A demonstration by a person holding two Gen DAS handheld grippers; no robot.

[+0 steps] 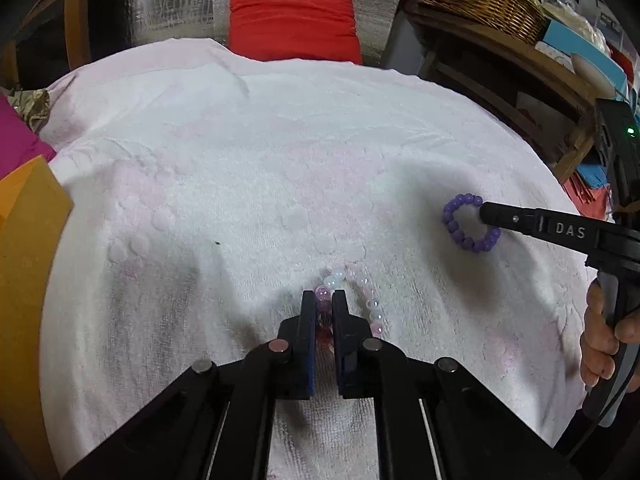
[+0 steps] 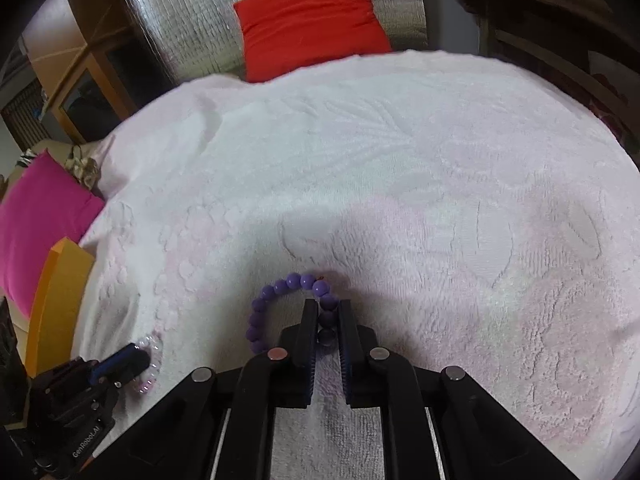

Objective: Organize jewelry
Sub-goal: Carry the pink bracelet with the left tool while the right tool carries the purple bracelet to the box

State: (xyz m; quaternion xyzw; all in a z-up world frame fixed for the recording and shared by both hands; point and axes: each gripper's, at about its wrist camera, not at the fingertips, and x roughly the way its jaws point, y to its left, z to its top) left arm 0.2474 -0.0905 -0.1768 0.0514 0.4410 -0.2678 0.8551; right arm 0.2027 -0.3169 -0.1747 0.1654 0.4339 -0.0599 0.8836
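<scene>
Left wrist view looks along the left gripper, whose two fingers are clamped on a pale pink and clear beaded bracelet at the near middle of a white towel. Part of that bracelet's loop curls out to the right of the fingers and rests on the towel. Farther right, the right gripper comes in from the right edge, held by a hand, with its tip pinching a purple beaded bracelet.

Right wrist view confirms this: the right gripper is closed on the purple beaded bracelet, several beads sitting between the fingers while the rest of the loop arcs out to the left. At the near left, the left gripper holds the pale bracelet. Beyond the towel lies a red cushion, and at the left a magenta cushion beside an orange box.
</scene>
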